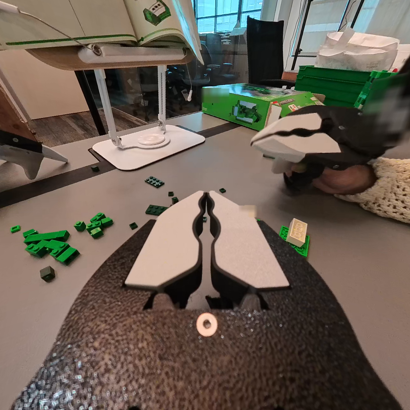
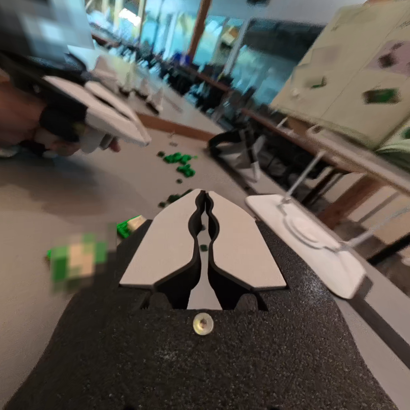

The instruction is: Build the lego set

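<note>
My left gripper (image 1: pixel 205 193) is shut and empty, hovering over the grey table among loose bricks. Bright green bricks (image 1: pixel 51 243) lie in piles to its left. Dark green plates (image 1: pixel 154 181) lie just ahead of its tips. A pale clear brick (image 1: pixel 297 235) sits on a bright green plate (image 1: pixel 298 249) to its right; the two also show in the blurred right wrist view (image 2: pixel 129 224). My right gripper (image 2: pixel 205 195) is shut and empty; in the left wrist view it (image 1: pixel 254 142) hangs above the table at the right. The left gripper (image 2: pixel 145 139) shows at the upper left of the right wrist view.
A white book stand base (image 1: pixel 148 146) stands ahead, holding an open instruction booklet (image 1: pixel 155 20) overhead. A green set box (image 1: pixel 255 104) and a green bin (image 1: pixel 332 86) are at the back right. A hand in a knitted sleeve (image 1: pixel 390 188) rests on the table.
</note>
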